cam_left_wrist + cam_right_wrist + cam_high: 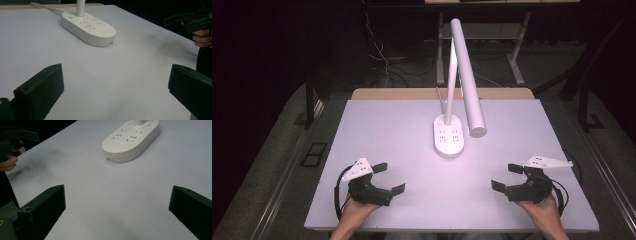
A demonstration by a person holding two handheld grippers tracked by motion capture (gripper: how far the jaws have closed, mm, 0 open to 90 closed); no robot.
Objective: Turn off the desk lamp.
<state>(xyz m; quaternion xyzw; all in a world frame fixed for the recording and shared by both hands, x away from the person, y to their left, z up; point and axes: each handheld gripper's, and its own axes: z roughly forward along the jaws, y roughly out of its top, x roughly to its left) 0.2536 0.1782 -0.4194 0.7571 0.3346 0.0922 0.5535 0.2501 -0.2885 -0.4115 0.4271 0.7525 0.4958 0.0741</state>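
Left gripper (389,177) and right gripper (504,176), jaws spread and empty, either side of the lamp (448,136), both nearer the person.

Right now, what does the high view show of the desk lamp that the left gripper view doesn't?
High view alone: the lamp head, a long white bar slanting over the table, and both open grippers, left gripper and right gripper, together. Left gripper view alone: the cable leaving the base's far end. Both: the oval white lamp base with socket holes and the stem's foot.
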